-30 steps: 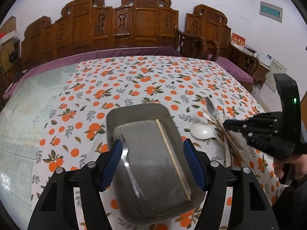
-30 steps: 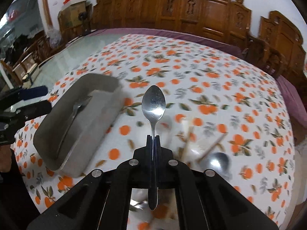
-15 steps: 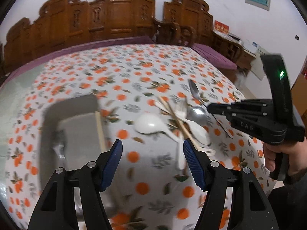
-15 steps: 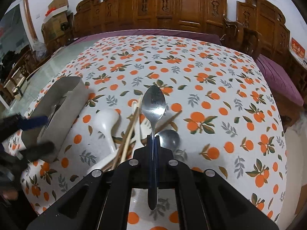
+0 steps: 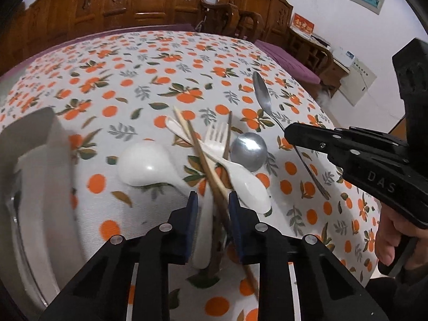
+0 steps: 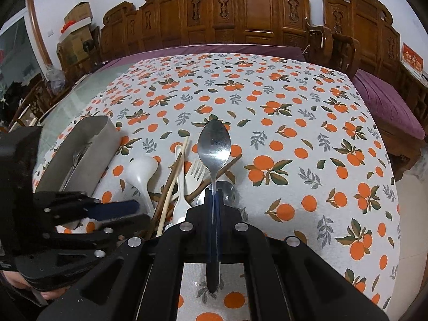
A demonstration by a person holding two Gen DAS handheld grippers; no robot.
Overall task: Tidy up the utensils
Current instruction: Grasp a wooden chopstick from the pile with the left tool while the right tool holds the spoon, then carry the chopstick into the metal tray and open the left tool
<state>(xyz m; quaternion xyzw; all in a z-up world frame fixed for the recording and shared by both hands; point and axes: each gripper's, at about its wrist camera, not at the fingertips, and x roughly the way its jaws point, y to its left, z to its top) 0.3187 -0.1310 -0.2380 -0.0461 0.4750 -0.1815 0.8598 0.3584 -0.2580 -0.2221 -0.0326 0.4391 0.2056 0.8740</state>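
Observation:
A pile of utensils lies on the orange-print tablecloth: a white ladle (image 5: 145, 164), a white spoon (image 5: 240, 179), a white fork (image 5: 215, 136), wooden chopsticks (image 5: 206, 165) and a round metal spoon (image 5: 248, 151). My left gripper (image 5: 211, 204) is half closed around the chopsticks and the white ladle handle; whether it grips them I cannot tell. My right gripper (image 6: 213, 196) is shut on a metal spoon (image 6: 214, 144), held above the pile; it also shows in the left wrist view (image 5: 262, 95). A metal tray (image 6: 80, 149) at the left holds a metal fork (image 6: 73, 160).
The metal tray also shows at the left edge of the left wrist view (image 5: 32, 160). Carved wooden chairs (image 6: 240, 18) stand behind the table. A purple cushioned bench (image 6: 388, 104) is at the right. The table's right edge drops to the floor.
My left gripper swung right from above the tray to the utensil pile and narrowed around the chopsticks. My right gripper, still holding the metal spoon, stayed over the pile.

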